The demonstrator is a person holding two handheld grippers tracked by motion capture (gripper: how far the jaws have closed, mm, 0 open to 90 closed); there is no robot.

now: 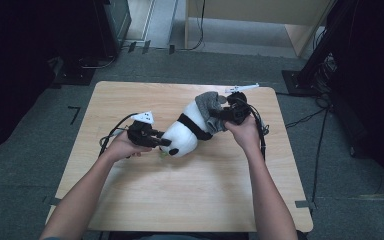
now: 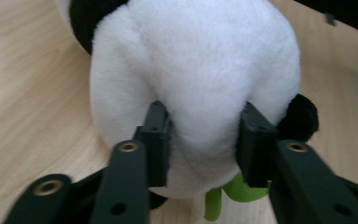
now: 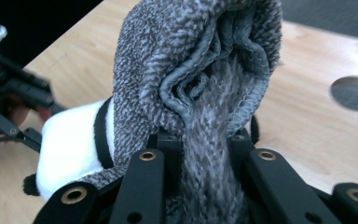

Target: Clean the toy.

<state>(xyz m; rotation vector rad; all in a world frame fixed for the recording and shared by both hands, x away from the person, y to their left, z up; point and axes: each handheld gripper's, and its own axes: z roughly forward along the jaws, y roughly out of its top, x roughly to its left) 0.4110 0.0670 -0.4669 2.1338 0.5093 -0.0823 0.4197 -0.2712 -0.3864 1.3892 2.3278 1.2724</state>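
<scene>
Panda plush toy, white with black bands [image 1: 185, 134], lies mid-table on pale wooden tabletop [image 1: 145, 200]. Left gripper [image 1: 164, 141] jaws pinch its white head. Right gripper [image 1: 219, 118] jaws clamp grey knitted sock [image 1: 209, 107] covering its far end.

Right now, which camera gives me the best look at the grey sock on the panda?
The right gripper view: the grey sock shows close up, bunched and pinched between that gripper's jaws. The high view shows the sock small over one end of the plush panda. The left gripper view has the panda's white head, clamped.
</scene>
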